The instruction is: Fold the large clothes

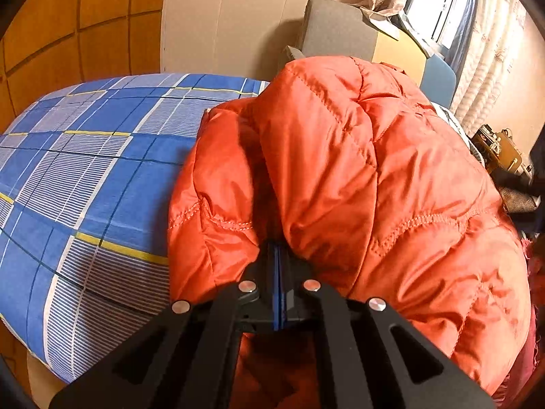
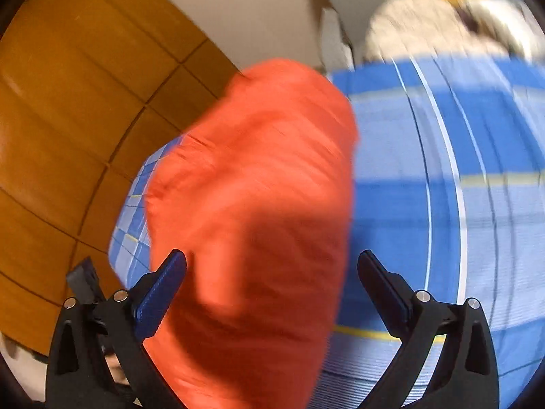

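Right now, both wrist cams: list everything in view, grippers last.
Quilted orange puffer jacket: one, orange, heaped on the bed.
Checked bedsheet: one, blue with white and yellow lines, under the jacket.
Wooden panelled wall: one, amber, behind the bed.
Grey padded headboard: one, grey, behind the jacket.
Patterned curtains: cream, by the window at upper right.
Left gripper: black, blue pads, shut on jacket fabric.
Right gripper: black, blue pads, open, jacket between its fingers, ungripped.
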